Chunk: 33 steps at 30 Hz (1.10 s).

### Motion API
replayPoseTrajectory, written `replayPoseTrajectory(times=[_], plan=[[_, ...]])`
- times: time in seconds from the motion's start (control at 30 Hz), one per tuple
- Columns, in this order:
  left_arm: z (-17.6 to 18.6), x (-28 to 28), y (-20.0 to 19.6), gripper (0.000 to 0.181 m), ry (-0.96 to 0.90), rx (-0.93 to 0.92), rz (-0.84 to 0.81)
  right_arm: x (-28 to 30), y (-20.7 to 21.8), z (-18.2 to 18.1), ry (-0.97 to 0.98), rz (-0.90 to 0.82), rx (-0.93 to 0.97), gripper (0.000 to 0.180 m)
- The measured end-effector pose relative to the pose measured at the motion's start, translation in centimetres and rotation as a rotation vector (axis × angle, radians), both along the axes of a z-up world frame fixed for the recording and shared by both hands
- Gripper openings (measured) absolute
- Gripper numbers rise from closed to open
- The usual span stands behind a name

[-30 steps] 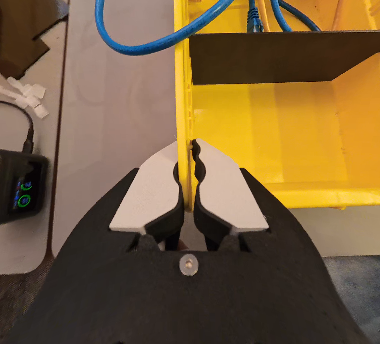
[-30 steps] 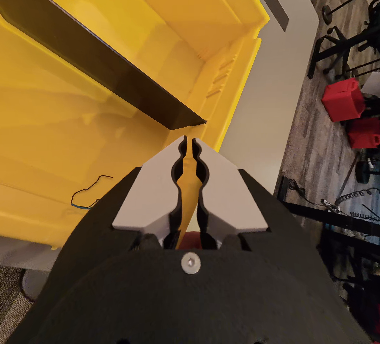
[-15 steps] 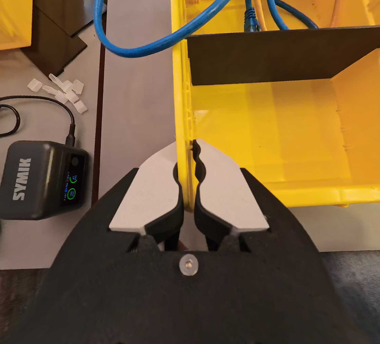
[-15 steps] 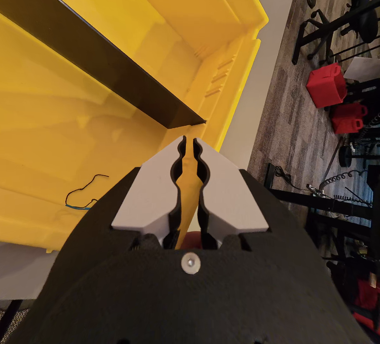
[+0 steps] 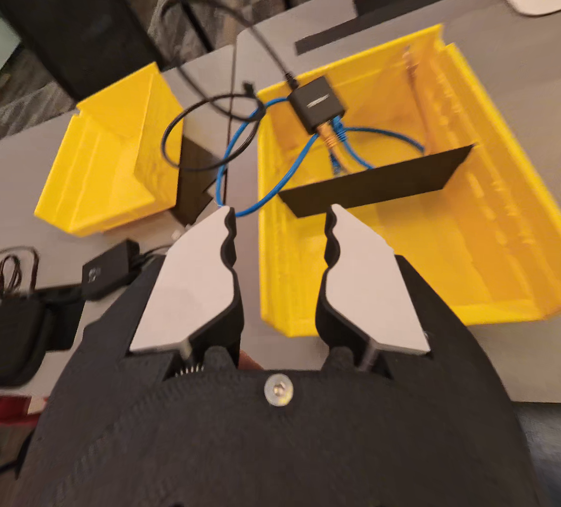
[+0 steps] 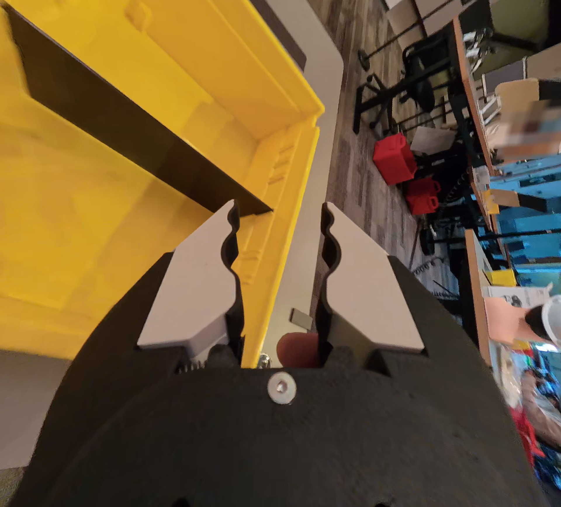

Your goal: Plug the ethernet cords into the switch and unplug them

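While both claws stand wide with nothing between their fingers, the large yellow bin (image 5: pixel 425 265) sits free on the grey table (image 5: pixel 501 46). The left gripper (image 5: pixel 279 213) hangs above the bin's left wall, low in the left wrist view, probably backed off to get a clear line to the cords. The right gripper (image 6: pixel 279 207) hovers over the bin's right wall, which runs up between its spread fingers without touching either that I can see.

A black divider (image 5: pixel 379 183) splits the bin. The near compartment looks empty. In the far one, at upper centre, lies the black switch (image 5: pixel 317 104), with an orange cord (image 5: pixel 331 140) and blue cords (image 5: pixel 349 149) meeting its lower face, seemingly plugged in. One blue cord (image 5: pixel 230 164) loops out over the left wall.

A smaller yellow bin (image 5: pixel 100 167) at the left shows nothing inside.
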<state>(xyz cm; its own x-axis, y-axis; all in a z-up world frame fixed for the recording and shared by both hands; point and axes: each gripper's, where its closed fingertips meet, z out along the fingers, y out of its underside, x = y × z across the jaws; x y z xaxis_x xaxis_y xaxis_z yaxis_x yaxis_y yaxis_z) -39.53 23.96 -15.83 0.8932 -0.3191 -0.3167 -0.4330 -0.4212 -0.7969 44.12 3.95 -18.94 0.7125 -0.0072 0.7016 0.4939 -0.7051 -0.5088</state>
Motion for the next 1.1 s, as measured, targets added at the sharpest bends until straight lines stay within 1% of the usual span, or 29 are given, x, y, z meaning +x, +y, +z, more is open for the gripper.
replayPoseTrajectory(times=[0.1, 0.2, 0.27, 0.3, 0.4, 0.5, 0.57, 0.7, 0.83, 0.93, 1.1], plan=[[0.7, 3.6, 2.2, 0.061, 0.052, -0.013, -0.057, -3.7, 0.9, 2.3, 0.009, 0.08, 0.074, 0.047], [0.2, 6.7, 5.7, 0.065, 0.059, -0.043, -0.081, -8.5, 2.2, 3.6, 0.038, 0.19, 0.122, 0.043], [-1.2, 8.7, 8.0, 0.07, 0.035, -0.111, -0.097, -11.3, 2.9, 3.9, 0.036, 0.251, 0.132, 0.042], [-2.2, 9.2, 9.2, 0.073, 0.054, -0.15, -0.088, -12.6, 3.2, 3.9, 0.042, 0.282, 0.134, 0.042], [-5.1, 9.7, 11.9, 0.073, 0.144, -0.254, -0.048, -16.2, 3.9, 3.6, 0.074, 0.365, 0.132, 0.042], [-7.8, 8.8, 13.6, 0.075, 0.257, -0.354, 0.012, -18.7, 4.3, 2.9, 0.106, 0.422, 0.129, 0.041], [-9.1, 8.1, 14.7, 0.073, 0.285, -0.392, 0.05, -19.9, 4.4, 2.1, 0.129, 0.449, 0.114, 0.041], [-10.4, 6.6, 16.1, 0.072, 0.341, -0.452, 0.122, -21.6, 4.6, 0.9, 0.15, 0.492, 0.093, 0.039], [-11.7, 6.0, 16.7, 0.079, 0.32, -0.511, 0.16, -22.9, 4.8, 0.3, 0.174, 0.519, 0.087, 0.038], [-12.0, 5.9, 16.7, 0.078, 0.295, -0.53, 0.168, -23.5, 4.8, -0.3, 0.179, 0.535, 0.077, 0.038], [-11.7, 6.2, 16.7, 0.075, 0.225, -0.5, 0.121, -24.3, 4.9, -0.7, 0.186, 0.562, 0.071, 0.037]])
